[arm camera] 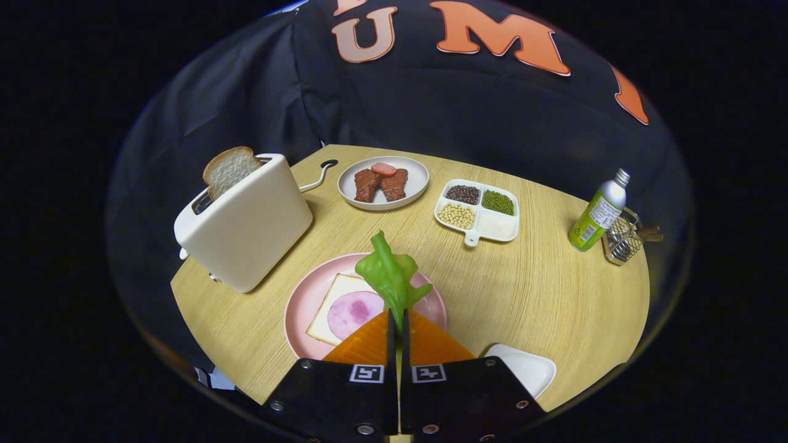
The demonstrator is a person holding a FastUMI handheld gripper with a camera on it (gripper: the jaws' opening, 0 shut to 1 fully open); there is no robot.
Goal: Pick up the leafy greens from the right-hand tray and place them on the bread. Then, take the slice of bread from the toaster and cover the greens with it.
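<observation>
- The gripper (397, 320) is seen closed almost fully, both fingers pressed on the stem of the bright green plastic leafy greens (389, 275), which stand up just ahead of the fingertips.
- The greens are held above the round pink plate (300, 301), over the right part of the flat white bread slice (335, 294) that carries a round pink slice of ham (352, 312); whether the leaves touch the bread cannot be told.
- A second, browner slice of bread (229, 169) is seen upright in a slot of the cream-white toaster (249, 227), left of the plate on the round pale wooden table (542, 295).
- The corner of a white tray (526, 368) lies just right of the fingers.
- Beyond the plate are set a white dish with brown meat pieces (383, 183) and a white divided dish of beans (478, 211).
</observation>
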